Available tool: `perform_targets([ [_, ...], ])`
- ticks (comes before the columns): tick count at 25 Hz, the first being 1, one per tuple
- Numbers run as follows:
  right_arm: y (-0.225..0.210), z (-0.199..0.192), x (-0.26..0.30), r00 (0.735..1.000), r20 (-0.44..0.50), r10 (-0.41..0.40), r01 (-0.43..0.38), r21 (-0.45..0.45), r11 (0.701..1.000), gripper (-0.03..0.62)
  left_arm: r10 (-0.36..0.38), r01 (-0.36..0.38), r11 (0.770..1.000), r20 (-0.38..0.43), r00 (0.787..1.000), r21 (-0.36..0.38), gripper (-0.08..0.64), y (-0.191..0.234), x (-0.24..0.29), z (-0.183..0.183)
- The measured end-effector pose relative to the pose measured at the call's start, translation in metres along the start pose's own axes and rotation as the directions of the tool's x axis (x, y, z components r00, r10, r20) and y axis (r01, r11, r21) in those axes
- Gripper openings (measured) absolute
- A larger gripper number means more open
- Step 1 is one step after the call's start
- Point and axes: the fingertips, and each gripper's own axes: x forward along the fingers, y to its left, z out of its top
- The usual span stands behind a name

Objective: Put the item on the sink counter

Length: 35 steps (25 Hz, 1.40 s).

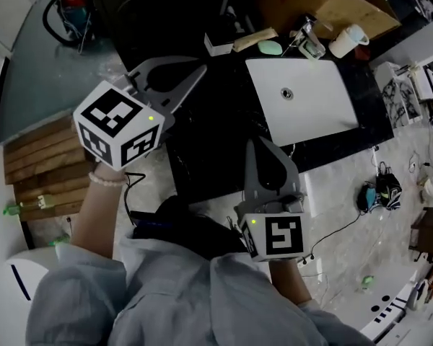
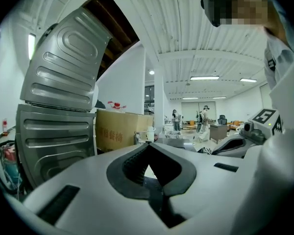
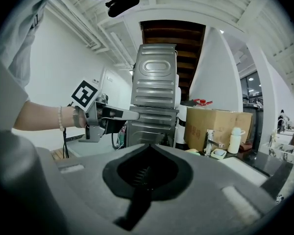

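Note:
My left gripper (image 1: 200, 71) is held up over the left end of the black sink counter (image 1: 202, 157). Its jaws are shut with nothing between them, as the left gripper view (image 2: 149, 145) also shows. My right gripper (image 1: 255, 146) hovers above the counter's near edge, just left of the white sink basin (image 1: 310, 110), and it is also shut and empty (image 3: 148, 146). At the back of the counter, next to the faucet (image 1: 309, 36), lie a soap dish with green soap (image 1: 270, 47), a white cup (image 1: 346, 40) and a small white box (image 1: 218, 46).
A cardboard box (image 1: 332, 2) stands behind the sink. Left of it, in the right gripper view, rises a tall ribbed metal appliance (image 3: 154, 97). Wooden steps (image 1: 40, 157) are at the left. Cables and a small device (image 1: 379, 193) lie on the floor at the right.

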Motion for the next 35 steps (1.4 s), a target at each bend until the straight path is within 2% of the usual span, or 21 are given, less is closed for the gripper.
perform_targets([
  [4, 0.009, 0.004, 0.0, 0.999, 0.018, 0.037, -0.037, -0.003, 0.999, -0.002, 0.029, -0.029, 1.0, 0.019, 0.999, -0.003, 0.005, -0.016, -0.019, 0.005],
  [13, 0.017, 0.011, 0.003, 0.996, 0.041, 0.077, -0.077, -0.008, 0.997, -0.003, 0.102, -0.102, 0.995, -0.012, 0.995, 0.005, 0.005, -0.036, -0.051, -0.004],
  [22, 0.021, 0.015, 0.006, 0.995, 0.041, 0.089, -0.088, -0.015, 0.996, -0.002, 0.127, -0.126, 0.992, -0.019, 0.992, 0.022, 0.005, -0.054, -0.073, -0.008],
  [35, 0.021, 0.015, 0.006, 0.995, 0.049, 0.086, -0.085, -0.015, 0.996, -0.003, 0.118, -0.119, 0.993, -0.038, 0.992, -0.014, 0.005, -0.063, -0.077, -0.016],
])
